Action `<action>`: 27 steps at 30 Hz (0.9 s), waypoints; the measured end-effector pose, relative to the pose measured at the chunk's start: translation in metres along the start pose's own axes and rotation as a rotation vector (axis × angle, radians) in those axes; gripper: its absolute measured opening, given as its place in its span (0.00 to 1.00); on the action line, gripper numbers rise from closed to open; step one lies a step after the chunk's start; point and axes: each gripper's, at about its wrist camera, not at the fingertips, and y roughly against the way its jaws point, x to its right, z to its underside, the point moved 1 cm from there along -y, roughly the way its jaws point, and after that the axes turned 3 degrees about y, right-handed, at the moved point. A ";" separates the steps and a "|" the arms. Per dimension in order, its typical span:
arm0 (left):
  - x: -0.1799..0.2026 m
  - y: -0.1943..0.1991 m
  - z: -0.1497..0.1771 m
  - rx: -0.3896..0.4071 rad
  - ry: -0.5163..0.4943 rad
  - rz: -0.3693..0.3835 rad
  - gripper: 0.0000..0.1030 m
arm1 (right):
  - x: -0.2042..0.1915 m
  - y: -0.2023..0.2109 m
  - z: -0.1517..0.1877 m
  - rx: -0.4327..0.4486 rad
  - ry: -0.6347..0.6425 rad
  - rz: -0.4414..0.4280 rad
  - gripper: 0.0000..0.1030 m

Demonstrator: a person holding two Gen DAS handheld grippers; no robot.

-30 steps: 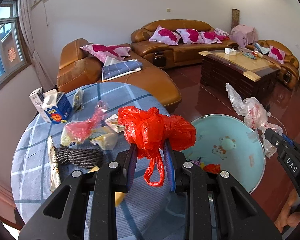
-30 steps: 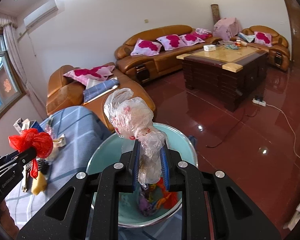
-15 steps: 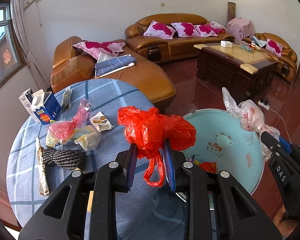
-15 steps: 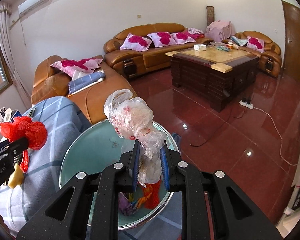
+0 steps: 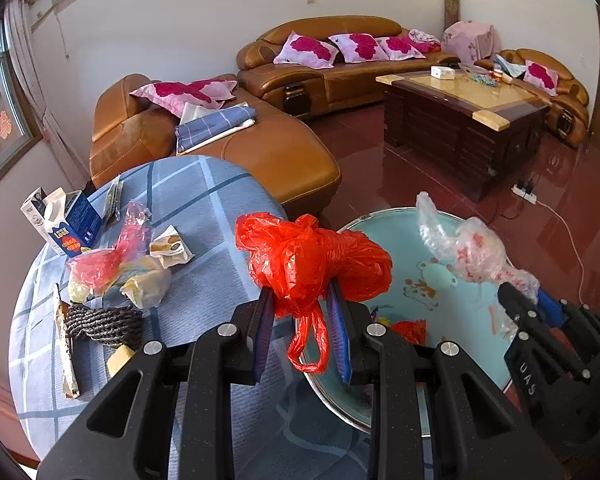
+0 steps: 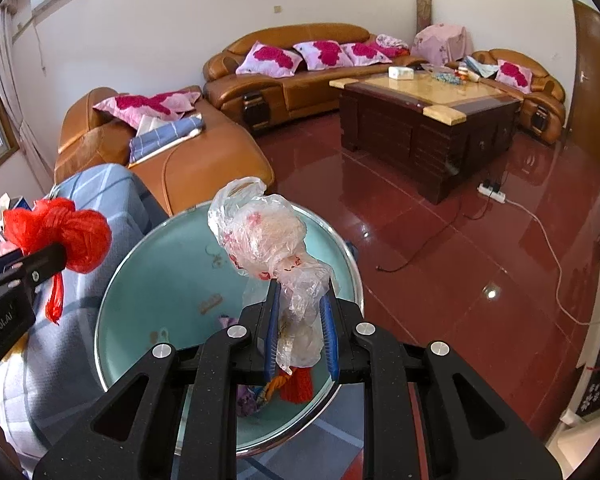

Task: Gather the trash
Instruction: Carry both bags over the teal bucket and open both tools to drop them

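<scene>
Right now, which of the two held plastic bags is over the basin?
The clear bag in the right tool; the red bag hangs beside the basin, over the table edge.

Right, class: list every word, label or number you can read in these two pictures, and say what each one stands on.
"Look": on the blue milk carton on the table.
"UAS", as it reads: on the right gripper, side on in the left wrist view.
"enRobot.AI", cut off at the edge: on the left gripper in the right wrist view.
Print on the white carton and on the clear plastic bag: too blurred to read.
</scene>
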 end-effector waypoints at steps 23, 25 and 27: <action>0.010 -0.015 0.001 -0.027 -0.015 0.000 0.26 | 0.018 0.005 -0.004 0.036 -0.071 0.009 0.42; 0.013 -0.015 0.001 -0.025 -0.020 0.003 0.27 | 0.023 0.007 -0.005 0.044 -0.095 0.027 0.42; 0.017 -0.015 0.000 -0.023 -0.028 0.007 0.28 | 0.027 0.008 -0.004 0.049 -0.114 0.047 0.42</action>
